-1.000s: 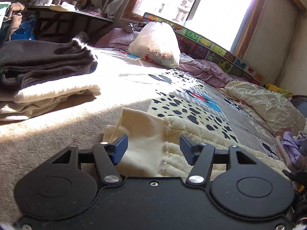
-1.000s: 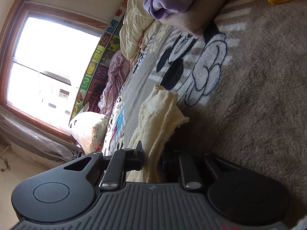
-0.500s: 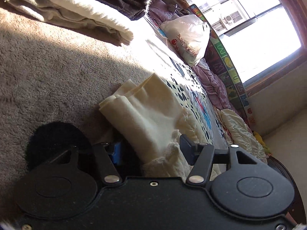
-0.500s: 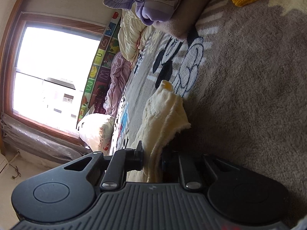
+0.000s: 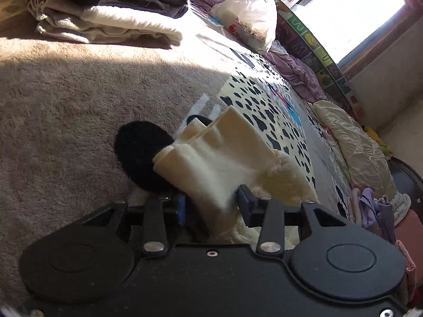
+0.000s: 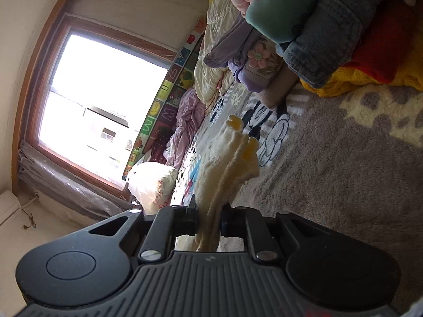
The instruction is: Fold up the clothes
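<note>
Left wrist view: our left gripper (image 5: 210, 206) closing around cream garment (image 5: 219, 155). Right gripper (image 6: 210, 218) staying clamped on it, lifting higher; we're gathering next fold.

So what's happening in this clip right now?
A person with a gripper in each hand is folding a cream garment over a patterned blanket on a bed. The right gripper is shut on a bunched edge of it. The left gripper has cloth between its jaws, which are closing. A stack of folded clothes sits behind.
</note>
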Available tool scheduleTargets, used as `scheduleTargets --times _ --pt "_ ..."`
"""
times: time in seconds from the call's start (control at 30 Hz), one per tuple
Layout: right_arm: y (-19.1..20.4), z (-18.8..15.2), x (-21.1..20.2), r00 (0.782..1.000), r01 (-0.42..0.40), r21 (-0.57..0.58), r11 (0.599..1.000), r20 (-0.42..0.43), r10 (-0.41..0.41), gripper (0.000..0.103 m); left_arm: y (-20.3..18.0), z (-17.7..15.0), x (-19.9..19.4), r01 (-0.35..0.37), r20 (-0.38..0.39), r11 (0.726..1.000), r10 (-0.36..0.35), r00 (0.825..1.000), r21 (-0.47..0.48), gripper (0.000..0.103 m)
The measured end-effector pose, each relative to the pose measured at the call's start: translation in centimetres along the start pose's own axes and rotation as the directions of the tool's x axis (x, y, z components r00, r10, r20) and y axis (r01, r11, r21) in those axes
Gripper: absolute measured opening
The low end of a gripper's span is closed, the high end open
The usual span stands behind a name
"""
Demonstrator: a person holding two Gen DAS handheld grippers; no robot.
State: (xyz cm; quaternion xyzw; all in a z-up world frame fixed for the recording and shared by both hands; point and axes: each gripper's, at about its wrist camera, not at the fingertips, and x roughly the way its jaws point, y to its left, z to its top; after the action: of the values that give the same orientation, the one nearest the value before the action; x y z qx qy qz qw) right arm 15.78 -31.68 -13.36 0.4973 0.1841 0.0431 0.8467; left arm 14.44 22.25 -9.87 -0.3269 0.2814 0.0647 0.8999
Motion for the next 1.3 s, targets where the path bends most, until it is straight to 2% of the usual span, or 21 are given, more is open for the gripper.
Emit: scheduleTargets --times 0.03,0.07,0.1,0.13,0.17,0.2,0.27,0.37,0.4,0.43,0.47,0.57,0.63,0.7,0.73,0.77,0.9,1.03,1.1,1.23,1.3 --pt "-1.1 -0.6 -0.4 0.999 0.033 -0.009 0.999 -0.026 -0.033 0.017 -0.8 0.6 -1.4 -0.042 0.071 0.998 0.038 0.997 0.054 0.043" --pt "-2.8 -1.2 -0.8 0.998 0.047 0.03 0.998 -0.051 -0.045 0.018 -1.6 1.0 -2.4 -0.06 0.132 0.992 0.045 0.99 0.112 0.043" --pt "-4.5 -1.8 -1.2 0.996 0.062 0.068 0.996 -0.076 -0.057 0.021 -2.7 1.4 -3.3 -0.051 0.18 0.984 0.02 0.983 0.17 0.043" --pt "-6.0 -2.4 -1.7 0.994 0.07 0.097 0.993 -0.092 -0.061 0.021 -3.4 1.4 -3.2 0.007 0.178 0.978 -0.044 0.983 0.207 0.043" --pt "-6.9 -2.7 -2.1 0.996 0.051 0.103 0.993 -0.083 -0.043 0.02 -4.2 1.4 -3.0 0.059 0.168 0.968 -0.102 0.98 0.244 0.043" --pt "-7.5 -2.9 -2.4 0.997 0.024 0.128 0.991 -0.071 -0.015 0.019 -5.1 1.2 -1.7 0.098 0.138 0.954 -0.142 0.98 0.283 0.037" --pt "-7.8 -3.0 -2.4 0.998 0.001 0.145 0.989 -0.064 0.008 0.019 -6.8 0.9 0.9 0.176 0.071 0.92 -0.213 0.974 0.35 0.033" --pt "-7.6 -3.2 -2.2 0.998 0.012 0.093 0.996 -0.065 -0.006 0.017 -7.9 0.8 5.5 0.261 -0.04 0.9 -0.264 0.964 0.351 0.032" --pt "-7.8 -3.3 -2.3 0.998 0.008 0.09 0.996 -0.062 -0.003 0.016 -7.9 0.6 7.3 0.256 -0.097 0.902 -0.237 0.967 0.348 0.033" --pt "-7.9 -3.4 -2.3 0.998 0.004 0.089 0.996 -0.061 0.001 0.016 -7.7 0.2 9.2 0.195 -0.145 0.914 -0.152 0.978 0.357 0.032" --pt "-7.9 -3.5 -2.3 0.998 0.001 0.088 0.996 -0.06 0.004 0.016 -7.4 -0.5 11.1 0.125 -0.172 0.915 -0.062 0.983 0.384 0.023" --pt "-7.9 -3.5 -2.2 0.998 0.005 0.078 0.997 -0.056 0.0 0.015 -7.6 0.5 10.0 0.164 -0.172 0.917 -0.107 0.979 0.364 0.023" --pt "-7.8 -3.6 -2.1 0.999 0.007 0.069 0.998 -0.051 -0.003 0.015 -8.0 1.5 8.4 0.192 -0.133 0.911 -0.152 0.979 0.366 0.027" --pt "-7.8 -3.7 -2.1 0.999 0.008 0.061 0.998 -0.045 -0.005 0.014 -7.8 1.3 9.0 0.164 -0.149 0.904 -0.114 0.982 0.396 0.029" --pt "-7.8 -3.8 -2.1 0.999 0.008 0.059 0.998 -0.042 -0.006 0.014 -7.3 0.5 10.1 0.146 -0.183 0.896 -0.074 0.98 0.42 0.03" --pt "-7.8 -3.8 -2.1 0.999 0.009 0.055 0.998 -0.039 -0.007 0.014 -6.8 -0.3 10.8 0.138 -0.178 0.884 -0.064 0.982 0.446 0.029" --pt "-7.6 -3.9 -2.0 0.999 0.01 0.04 0.999 -0.03 -0.009 0.014 -7.3 0.2 9.3 0.113 -0.123 0.893 -0.065 0.99 0.436 0.028" --pt "-7.6 -3.9 -2.0 1.0 0.006 0.039 0.999 -0.023 -0.005 0.014 -4.8 0.1 5.9 0.051 -0.007 0.962 -0.051 0.999 0.269 0.032" --pt "-7.5 -3.9 -2.0 1.0 0.006 0.036 0.999 -0.019 -0.005 0.014 -3.4 -0.3 3.8 -0.005 0.057 0.984 -0.005 0.998 0.179 0.045" --pt "-7.4 -3.9 -2.0 1.0 0.008 0.03 1.0 -0.016 -0.007 0.014 -2.1 -1.1 0.6 -0.025 0.122 0.993 0.011 0.993 0.116 0.048" --pt "-7.3 -3.9 -2.0 1.0 0.008 0.022 1.0 -0.015 -0.008 0.015 -1.8 -1.7 -0.6 0.014 0.147 0.995 -0.028 0.989 0.095 0.048"
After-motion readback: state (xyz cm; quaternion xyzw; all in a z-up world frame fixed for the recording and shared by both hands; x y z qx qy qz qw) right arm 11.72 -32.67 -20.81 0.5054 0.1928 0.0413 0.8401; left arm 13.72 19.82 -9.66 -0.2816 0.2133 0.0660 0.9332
